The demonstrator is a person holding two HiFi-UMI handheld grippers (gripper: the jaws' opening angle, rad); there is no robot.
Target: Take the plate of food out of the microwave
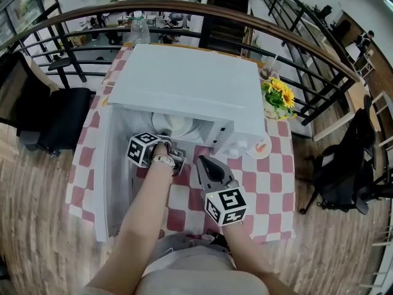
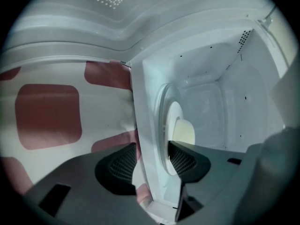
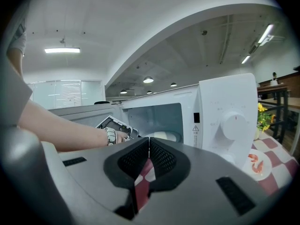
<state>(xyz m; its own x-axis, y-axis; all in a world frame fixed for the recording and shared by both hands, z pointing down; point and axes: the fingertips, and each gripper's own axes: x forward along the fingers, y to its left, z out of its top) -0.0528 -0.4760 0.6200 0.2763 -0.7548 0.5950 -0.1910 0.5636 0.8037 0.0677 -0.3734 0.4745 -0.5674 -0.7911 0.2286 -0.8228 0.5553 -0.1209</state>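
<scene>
On the checked surface [image 1: 270, 183] the microwave [image 1: 190, 78] is open. My left tool [image 2: 150, 162], half wide, straddles the plate [image 2: 174, 114]. I judge it stiff and slippery, so grip its near rim. My right tool [image 3: 149, 149] is closed, empty.

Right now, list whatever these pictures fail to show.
Food: pale blur in the left tool view; the microwave roof covers most of the plate in the head view.
Left tool: tip hidden behind its cube, head view.
Saucer: orange bits too small to name, head view.
</scene>
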